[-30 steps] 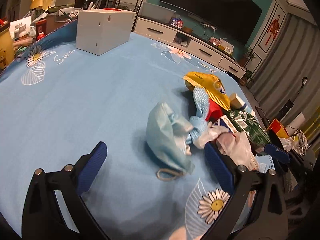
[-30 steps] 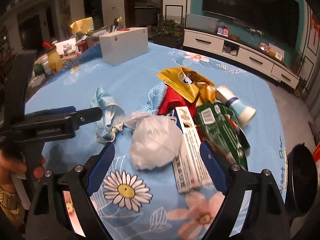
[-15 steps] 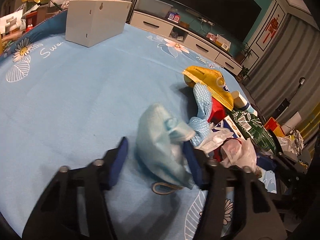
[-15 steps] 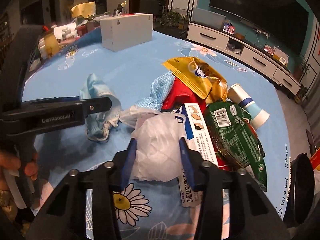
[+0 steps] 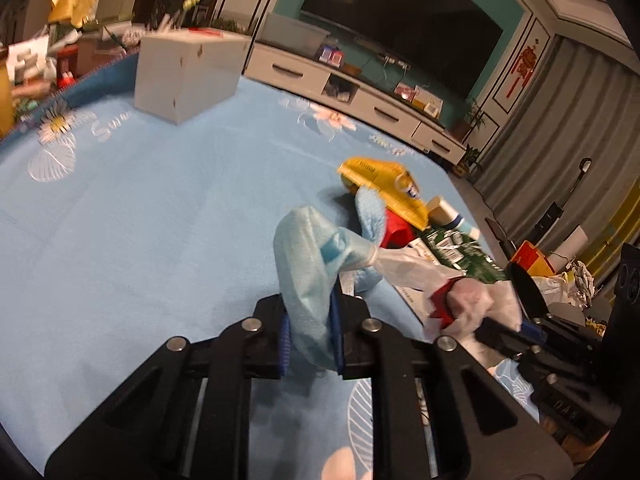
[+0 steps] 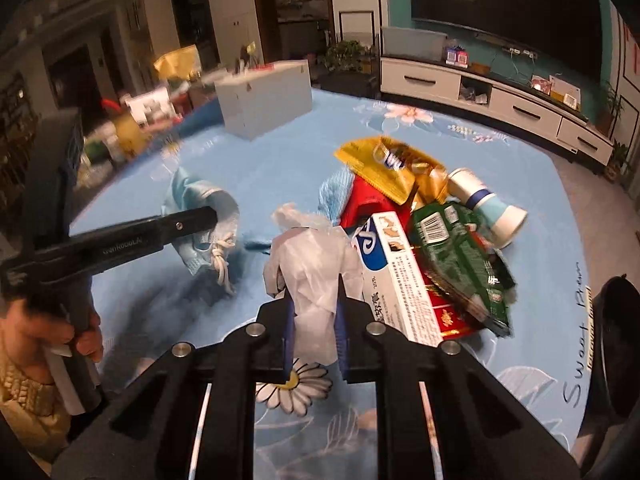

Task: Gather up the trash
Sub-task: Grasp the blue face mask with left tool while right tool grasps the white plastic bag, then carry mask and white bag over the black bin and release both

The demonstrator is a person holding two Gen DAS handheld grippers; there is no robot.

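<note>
— Left gripper: fingers clenched on the blue face mask, lower middle of the left wrist frame, hanging just off the bench.
— Right gripper: fingers closing on the crumpled white plastic bag, centre of the right wrist frame, wad already pinched between them.
— Risk with the mask — thin cloth, held by a fold only. Could slide out on a quick swing.
— And the ear loop, dangling at middle left of the right wrist frame. Likely to snag on the pile.
— Same worry for the bag: slippery film, loose tail touching the white toothpaste box. Might drag it along, or nudge the green wrapper just beside it.
— Paper cup at the right of the heap, lying on its side. Could roll toward the bench edge if bumped.
— Two tools near each other, too. Possible clash when lifting.
</note>
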